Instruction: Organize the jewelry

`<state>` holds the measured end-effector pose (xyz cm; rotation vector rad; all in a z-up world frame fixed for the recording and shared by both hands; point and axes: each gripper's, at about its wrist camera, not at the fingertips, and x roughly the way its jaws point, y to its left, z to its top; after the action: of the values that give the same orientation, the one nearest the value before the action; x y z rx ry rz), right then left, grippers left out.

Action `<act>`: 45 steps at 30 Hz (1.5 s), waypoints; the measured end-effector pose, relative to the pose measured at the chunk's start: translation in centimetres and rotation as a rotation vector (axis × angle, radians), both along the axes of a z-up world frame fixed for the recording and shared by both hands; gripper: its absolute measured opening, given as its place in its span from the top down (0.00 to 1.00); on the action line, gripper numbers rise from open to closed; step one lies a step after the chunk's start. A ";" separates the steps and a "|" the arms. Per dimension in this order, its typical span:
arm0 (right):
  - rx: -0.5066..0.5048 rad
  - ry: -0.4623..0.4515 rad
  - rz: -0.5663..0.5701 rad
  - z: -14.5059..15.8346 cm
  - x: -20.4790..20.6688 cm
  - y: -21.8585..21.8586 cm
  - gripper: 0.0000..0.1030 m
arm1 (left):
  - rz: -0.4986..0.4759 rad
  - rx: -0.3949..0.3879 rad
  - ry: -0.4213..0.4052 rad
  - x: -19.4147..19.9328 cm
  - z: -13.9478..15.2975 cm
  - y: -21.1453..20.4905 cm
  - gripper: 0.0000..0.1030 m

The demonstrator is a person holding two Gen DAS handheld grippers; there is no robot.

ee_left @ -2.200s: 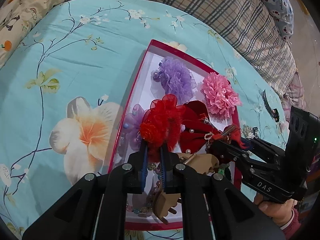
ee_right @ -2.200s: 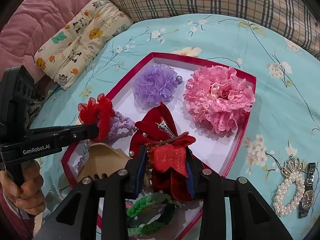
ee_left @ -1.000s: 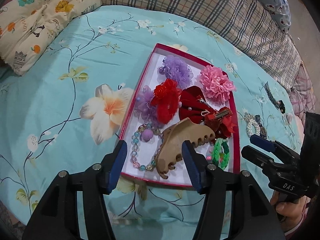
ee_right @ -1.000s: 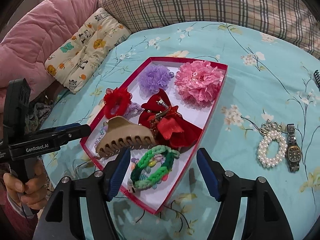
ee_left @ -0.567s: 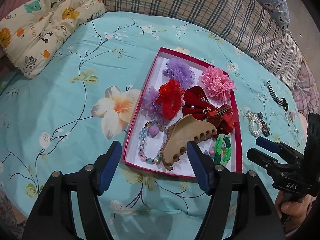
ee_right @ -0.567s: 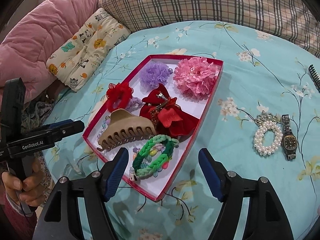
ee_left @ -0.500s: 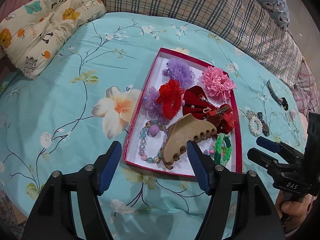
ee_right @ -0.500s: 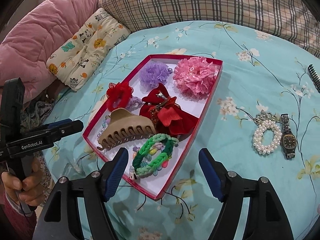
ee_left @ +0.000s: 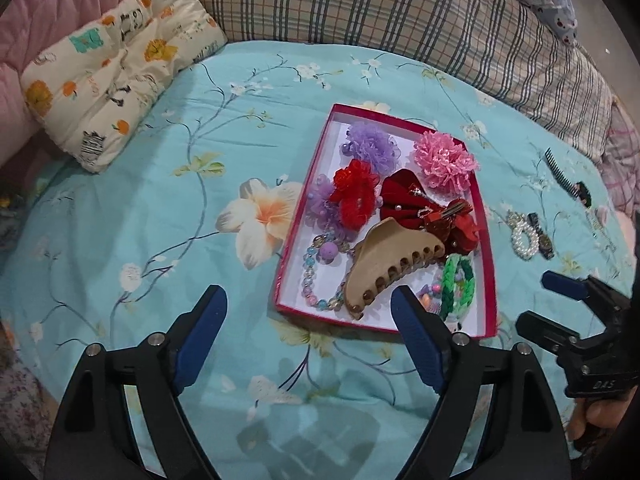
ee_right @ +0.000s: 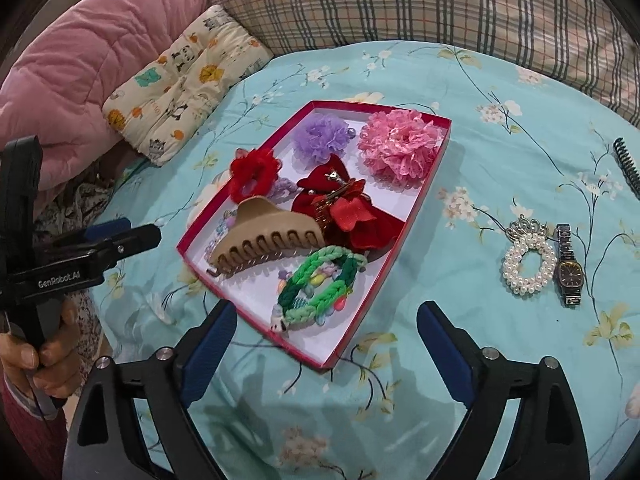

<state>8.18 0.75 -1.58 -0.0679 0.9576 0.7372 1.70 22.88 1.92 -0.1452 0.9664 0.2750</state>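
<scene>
While both grippers are held above the turquoise floral bedsheet (ee_left: 132,208), nothing is gripped by either. The left gripper (ee_left: 308,304), with its blue-padded fingers (ee_left: 200,320) spread wide, is seen at the near short end of the shallow red-rimmed cardboard tray (ee_left: 486,240). The right gripper (ee_right: 326,320) is likewise spread wide and empty, near the tray's (ee_right: 394,256) closest corner.

Most of the jewelry is gathered inside the tray. A lilac tulle flower (ee_left: 370,146) and a pink lace pompom flower (ee_left: 444,162) are placed at the far end. A red organza scrunchie (ee_left: 354,192) is laid over a pale purple one, beside a dark red velvet bow (ee_left: 404,200) and a bright red fabric bow clip (ee_left: 460,224). A large beige plastic claw clip (ee_left: 390,262) is laid across the near half, partly over a pastel beaded bracelet (ee_left: 310,276). A green braided bracelet (ee_right: 320,284) is set at the near right corner.

Outside the tray, on the sheet, a white pearl bracelet (ee_right: 528,268) and a rectangular-faced metal wristwatch (ee_right: 570,270) are laid just beside each other, with a black hair comb (ee_right: 626,166) farther off. A cream animal-print cushion (ee_right: 180,80), a pink quilt (ee_right: 80,56) and a plaid pillow (ee_right: 420,0) are seen along the far edge.
</scene>
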 end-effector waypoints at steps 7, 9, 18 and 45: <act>-0.029 -0.019 -0.011 1.2 -1.7 -0.7 0.04 | 0.006 0.053 0.027 -2.0 0.2 -0.8 0.13; -0.030 -0.023 -0.019 1.6 -2.1 -1.2 0.04 | 0.007 0.074 0.042 -2.4 0.2 -1.1 0.13; -0.052 -0.022 -0.031 2.1 -3.2 -2.2 0.03 | 0.003 0.180 0.081 -3.3 0.4 -2.5 0.12; -0.107 0.003 -0.012 0.4 -0.4 1.3 0.02 | 0.036 0.195 0.097 -0.7 0.0 -1.1 0.01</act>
<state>7.76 2.02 -1.22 -0.1543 0.9990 0.6751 1.00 21.77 1.92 0.0291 1.0284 0.4108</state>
